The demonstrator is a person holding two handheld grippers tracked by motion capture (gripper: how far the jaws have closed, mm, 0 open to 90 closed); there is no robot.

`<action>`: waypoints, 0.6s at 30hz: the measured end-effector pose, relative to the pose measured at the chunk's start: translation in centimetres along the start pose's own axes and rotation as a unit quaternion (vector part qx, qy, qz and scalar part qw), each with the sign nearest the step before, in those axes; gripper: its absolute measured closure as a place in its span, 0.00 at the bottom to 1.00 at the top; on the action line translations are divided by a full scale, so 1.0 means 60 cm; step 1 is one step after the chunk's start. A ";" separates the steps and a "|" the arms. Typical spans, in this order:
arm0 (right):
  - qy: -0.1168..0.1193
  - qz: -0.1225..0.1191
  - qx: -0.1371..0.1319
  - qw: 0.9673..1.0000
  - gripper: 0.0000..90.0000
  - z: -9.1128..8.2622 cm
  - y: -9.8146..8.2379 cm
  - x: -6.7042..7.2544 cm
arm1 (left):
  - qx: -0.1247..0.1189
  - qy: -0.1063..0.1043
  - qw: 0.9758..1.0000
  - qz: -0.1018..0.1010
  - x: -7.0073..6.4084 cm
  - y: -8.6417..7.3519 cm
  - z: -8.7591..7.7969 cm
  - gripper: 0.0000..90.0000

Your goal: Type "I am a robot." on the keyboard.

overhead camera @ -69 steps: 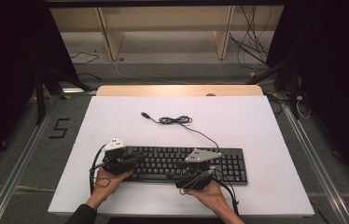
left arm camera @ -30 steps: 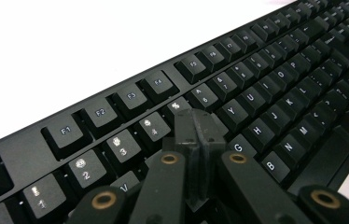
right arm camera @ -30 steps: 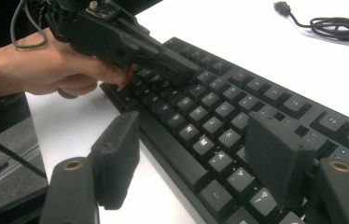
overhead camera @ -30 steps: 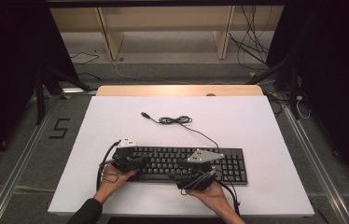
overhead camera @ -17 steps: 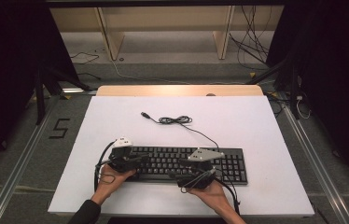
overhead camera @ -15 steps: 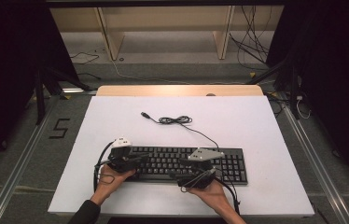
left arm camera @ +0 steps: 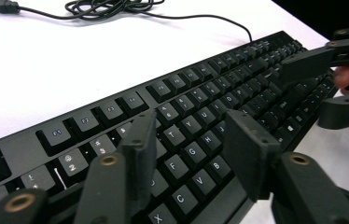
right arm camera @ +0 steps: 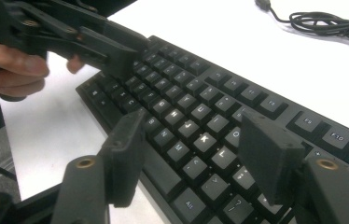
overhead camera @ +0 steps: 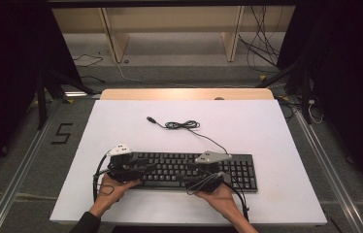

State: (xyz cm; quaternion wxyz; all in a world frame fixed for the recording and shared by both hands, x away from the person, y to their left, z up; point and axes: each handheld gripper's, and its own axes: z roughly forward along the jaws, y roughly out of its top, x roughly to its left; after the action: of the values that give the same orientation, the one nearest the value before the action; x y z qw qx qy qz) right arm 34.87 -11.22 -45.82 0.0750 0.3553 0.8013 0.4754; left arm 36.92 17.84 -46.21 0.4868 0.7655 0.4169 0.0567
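Hovering low over the keyboard (overhead camera: 189, 170) at lower centre, the left gripper (left arm camera: 189, 140) and right gripper (right arm camera: 196, 144) seem poised for pressing keys. The left fingers (left arm camera: 140, 144) have just been opening and the right fingers (right arm camera: 266, 149) closing slightly; both pairs stand apart, holding nothing. The cable (overhead camera: 182, 125) lies slack on the worktop (overhead camera: 276, 131) behind.

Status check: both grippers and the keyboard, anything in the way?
Left gripper just been opening, nothing between its jaws, over the keyboard. Right gripper open, closing slightly, also over the keys. Keyboard flat; its coiled cable lies behind, clear.

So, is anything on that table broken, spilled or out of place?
Nothing looks damaged or spilled. The one odd thing: the keyboard isn't plugged in; its cable lies bunched on the white table, its plug loose at the end.
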 end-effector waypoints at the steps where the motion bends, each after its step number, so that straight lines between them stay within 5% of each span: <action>1: 0.000 0.001 0.001 1.000 0.49 0.001 0.001 -0.001 | -0.001 0.000 1.000 -0.001 -0.001 0.000 -0.001 0.57; 18: -0.022 0.009 0.037 0.999 0.83 0.028 0.010 -0.016 | -0.023 0.002 1.000 -0.012 0.000 -0.015 -0.026 0.40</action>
State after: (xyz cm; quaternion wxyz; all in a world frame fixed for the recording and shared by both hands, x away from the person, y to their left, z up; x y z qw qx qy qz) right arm 36.65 -10.48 -46.42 0.0751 0.3756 0.8134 0.4377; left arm 35.62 19.11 -46.12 0.5042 0.7488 0.4256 0.0622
